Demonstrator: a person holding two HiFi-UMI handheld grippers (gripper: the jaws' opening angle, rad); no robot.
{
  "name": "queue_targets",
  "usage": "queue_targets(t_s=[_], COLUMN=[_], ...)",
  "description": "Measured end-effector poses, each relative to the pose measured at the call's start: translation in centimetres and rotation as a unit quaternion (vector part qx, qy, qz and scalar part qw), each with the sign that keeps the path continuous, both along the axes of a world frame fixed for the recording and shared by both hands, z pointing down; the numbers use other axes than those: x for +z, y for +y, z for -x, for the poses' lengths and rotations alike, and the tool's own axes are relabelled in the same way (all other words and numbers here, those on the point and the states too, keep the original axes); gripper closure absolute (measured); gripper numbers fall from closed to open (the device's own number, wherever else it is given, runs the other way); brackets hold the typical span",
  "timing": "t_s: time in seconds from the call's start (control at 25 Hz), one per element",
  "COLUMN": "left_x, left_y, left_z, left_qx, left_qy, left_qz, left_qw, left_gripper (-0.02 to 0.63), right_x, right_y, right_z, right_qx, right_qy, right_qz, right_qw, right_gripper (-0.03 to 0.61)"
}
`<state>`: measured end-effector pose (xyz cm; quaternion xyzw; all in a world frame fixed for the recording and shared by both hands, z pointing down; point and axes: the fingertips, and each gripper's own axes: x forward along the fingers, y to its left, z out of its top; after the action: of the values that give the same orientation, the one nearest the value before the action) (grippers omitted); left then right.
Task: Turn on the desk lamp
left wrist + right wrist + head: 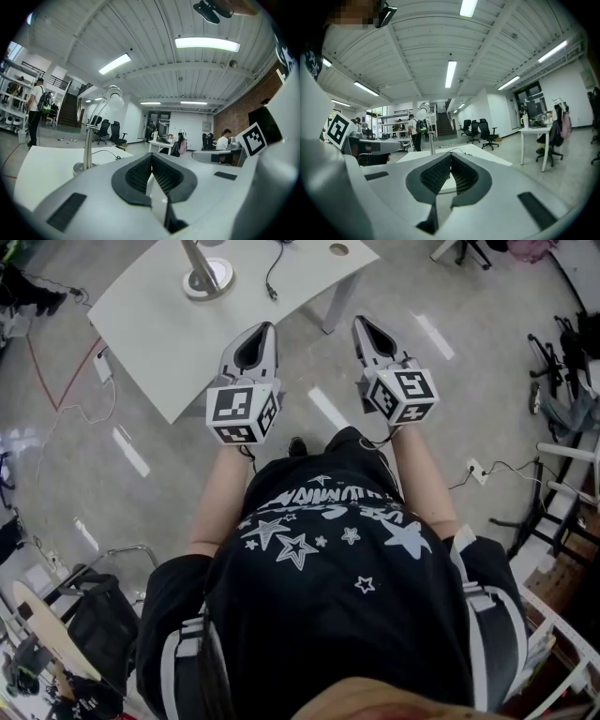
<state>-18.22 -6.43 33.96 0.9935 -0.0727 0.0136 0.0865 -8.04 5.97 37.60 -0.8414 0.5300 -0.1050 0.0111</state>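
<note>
– Well, both tools are pressed together with nothing between the jaws. From the head view, the left gripper [266, 330] seems to reach over the near edge of the table [150, 334], and the right gripper [362, 324] sits beside it, just off that edge.

– And the lamp?

– The desk lamp [195, 254] stands on the far part of the table, left of both tips and well apart from them. The left one is nearer. A cable [272, 276] lies just right of its round base [208, 279].

– Which do you use?

– I'd take the left, with its jaws together as one blunt tip. I can't see a switch in any view, so I'd find that first. Then I'd come in from the near side, clear of the cable, and press straight and gently so the base neither slides nor tips.
</note>
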Motion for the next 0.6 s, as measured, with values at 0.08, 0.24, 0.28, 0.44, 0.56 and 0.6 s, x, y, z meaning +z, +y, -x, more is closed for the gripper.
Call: queue_targets(t_s=[0.08,0.24,0.28,0.44,0.56,0.6], left_x=[0.0,-0.4,-0.4,-0.1,0.2,0.3], left_y=[0.0,0.1,0.0,-1.3,-2.3,-2.5], left_z=[-0.2,-0.8,-1.0,-2.1,-3.2,-3.8], left_qx=[-0.002,-0.012,-0.014,-0.034,-0.051,-0.055], left_qy=[-0.001,0.002,0.002,-0.005,-0.011,-0.013], left_qz=[0.0,-0.005,-0.009,-0.015,-0.009,-0.009], left_qw=[1.0,0.9999,0.9999,0.9993,0.9986,0.9984], left_gripper=[0.604,0.604,0.603,0.603,0.603,0.603], right_x=[-0.1,-0.1,0.0,0.2,0.2,0.3], right_y=[0.0,-0.4,-0.7,-2.8,-4.5,-4.9], right_z=[-0.3,-1.5,-1.9,-3.7,-5.2,-5.9], right_qx=[-0.001,-0.011,-0.015,-0.033,-0.054,-0.058], right_qy=[-0.001,-0.004,-0.005,-0.008,-0.012,-0.014], right_qz=[-0.001,-0.007,-0.008,-0.015,-0.017,-0.018], right_qw=[1.0,1.0,1.0,0.999,0.998,0.998], right_gripper=[0.574,0.574,0.574,0.574,0.574,0.574])
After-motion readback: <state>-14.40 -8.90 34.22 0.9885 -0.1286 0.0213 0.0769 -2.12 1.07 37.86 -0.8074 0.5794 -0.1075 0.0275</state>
